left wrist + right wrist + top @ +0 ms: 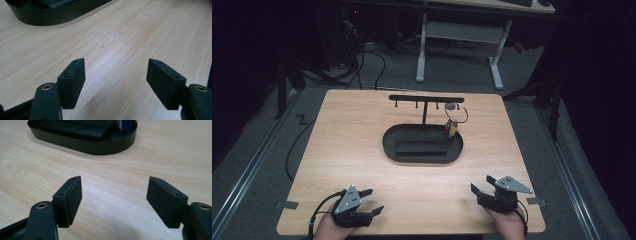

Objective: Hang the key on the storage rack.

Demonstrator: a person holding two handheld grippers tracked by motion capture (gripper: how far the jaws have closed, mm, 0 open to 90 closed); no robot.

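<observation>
At the lower left of the high view, the left gripper [371,200] rested on the wooden table [352,130] with its jaws apart and nothing between them. At the lower right, the right gripper [482,184] sat likewise, jaws spread wide and empty over bare wood. Near the frame's centre stood a black oval tray [422,155] with a T-shaped hook stand [424,102] rising from it; a key ring [460,113] hung from its right end, with a small coloured tag [452,129] dangling into the tray.
</observation>
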